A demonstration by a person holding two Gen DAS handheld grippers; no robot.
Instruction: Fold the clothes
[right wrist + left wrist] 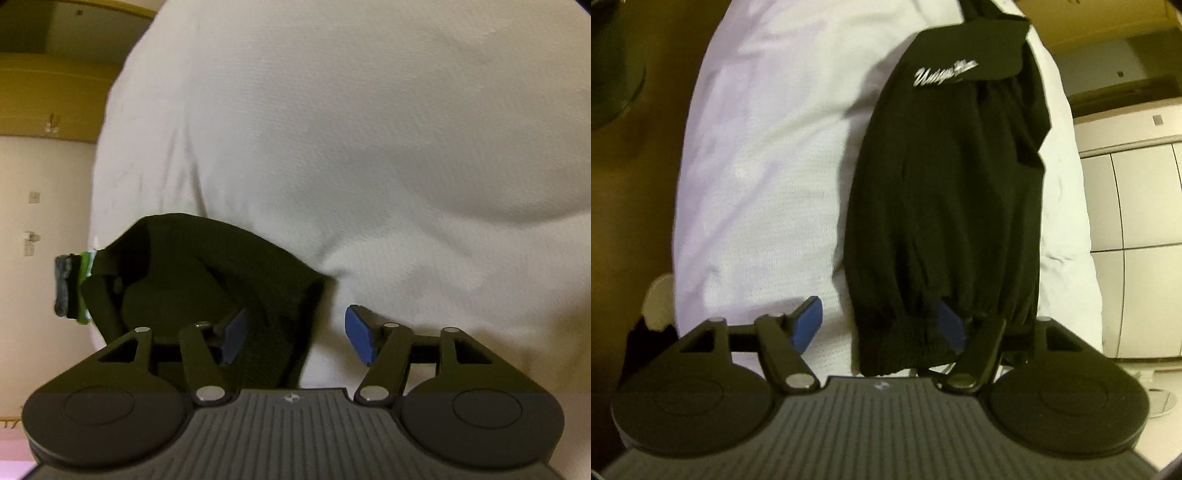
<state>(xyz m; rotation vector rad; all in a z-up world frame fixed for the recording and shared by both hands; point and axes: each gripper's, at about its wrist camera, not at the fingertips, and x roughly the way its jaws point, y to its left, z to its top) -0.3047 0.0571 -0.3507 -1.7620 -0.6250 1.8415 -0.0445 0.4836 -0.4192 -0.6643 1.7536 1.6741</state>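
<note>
Black fabric fills the middle of the left wrist view: a dark garment (pixel 945 206), already doubled into a long narrow strip, lies on the white bedding (pixel 764 177) with its long axis running straight away from the left hand-held gripper (pixel 879 325). Its near hem sits between the blue pads and slightly right of centre, draped over the right pad, while the left pad stands clear on bare sheet. Its jaws are spread wide and grip nothing. The far end of the strip carries a flap with pale script lettering (pixel 945 75), towards the far edge of the bed.

From the right wrist view the same garment (pixel 207 280) appears as a rounded dark mound at the near left, lying under and beside the left pad of the right hand-held gripper (pixel 295 334); the right pad hangs over plain white cover. Those jaws also stand apart with no cloth pinched between them. A small green and grey object (pixel 72 288) shows at the mound's left edge, too blurred to name.

Judging from this, the next fold would bring one short end of the strip over the other along its length. The left hand-held gripper looks better placed, since the near hem already lies within its span and the strip is lined up with it. The right one meets the cloth off to its left side.
</note>
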